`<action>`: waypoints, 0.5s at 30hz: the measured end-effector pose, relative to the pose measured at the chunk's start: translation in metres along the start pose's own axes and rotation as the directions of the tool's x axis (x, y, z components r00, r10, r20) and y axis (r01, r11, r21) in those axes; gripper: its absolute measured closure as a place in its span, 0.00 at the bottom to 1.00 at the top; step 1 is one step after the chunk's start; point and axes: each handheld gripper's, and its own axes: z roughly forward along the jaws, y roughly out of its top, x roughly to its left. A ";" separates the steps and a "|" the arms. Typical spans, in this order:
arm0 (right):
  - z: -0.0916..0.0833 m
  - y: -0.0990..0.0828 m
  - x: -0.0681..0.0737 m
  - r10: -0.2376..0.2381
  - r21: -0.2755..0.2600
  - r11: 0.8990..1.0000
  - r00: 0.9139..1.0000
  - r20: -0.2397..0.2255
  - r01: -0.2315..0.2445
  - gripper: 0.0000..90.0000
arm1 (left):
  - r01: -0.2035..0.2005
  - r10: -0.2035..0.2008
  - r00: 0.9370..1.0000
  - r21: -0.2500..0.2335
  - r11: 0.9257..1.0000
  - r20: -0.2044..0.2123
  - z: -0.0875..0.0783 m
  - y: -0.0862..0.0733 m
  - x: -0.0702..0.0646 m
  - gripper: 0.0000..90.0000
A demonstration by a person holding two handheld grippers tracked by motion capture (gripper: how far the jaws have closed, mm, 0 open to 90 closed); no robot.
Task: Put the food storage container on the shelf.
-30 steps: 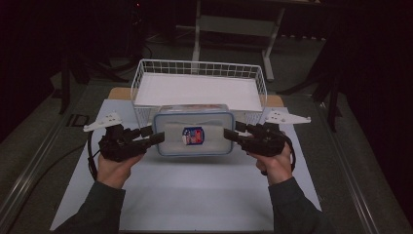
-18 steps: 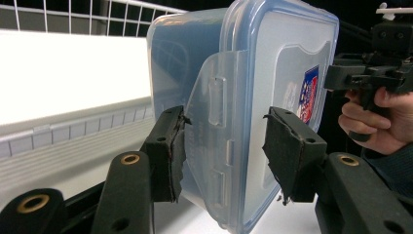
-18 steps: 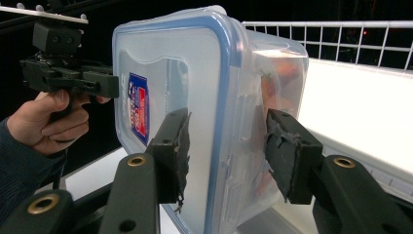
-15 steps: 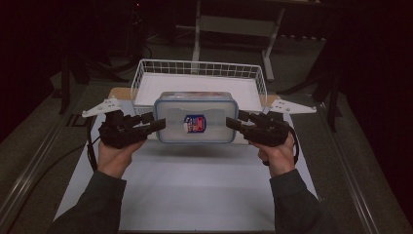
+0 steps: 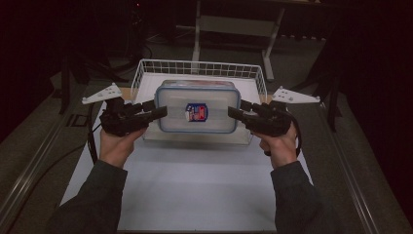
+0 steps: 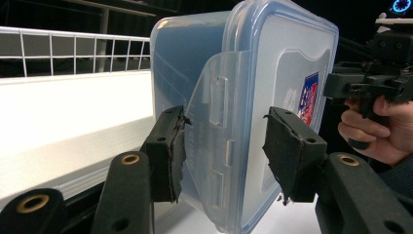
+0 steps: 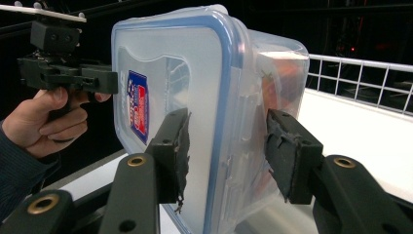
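Two grippers, left (image 5: 155, 113) and right (image 5: 237, 112), pinch the ends of a rigid, slick plastic box (image 5: 197, 110) at centre frame; jaws clamp lid and base, light load.

A white wire basket with a grid wall (image 5: 146, 68) stands at the far end of a white rectangular table mat (image 5: 195, 190). The mat lies on a dark grey table surface (image 5: 44, 146). A metal rail (image 5: 29, 168) runs along the table's left edge. Behind the table stands a grey metal frame stand (image 5: 234, 24) against a dark background.
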 end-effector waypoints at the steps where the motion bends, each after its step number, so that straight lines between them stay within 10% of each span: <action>1: 0.000 0.002 0.000 -0.003 0.003 1.000 1.000 0.001 0.002 0.58 | 0.000 0.000 1.000 -0.003 1.000 0.000 0.000 0.001 0.000 0.56; 15: 0.006 0.015 -0.013 -0.013 -0.001 1.000 1.000 0.006 0.013 0.58 | -0.013 0.013 1.000 -0.004 1.000 -0.010 0.011 0.017 0.009 0.56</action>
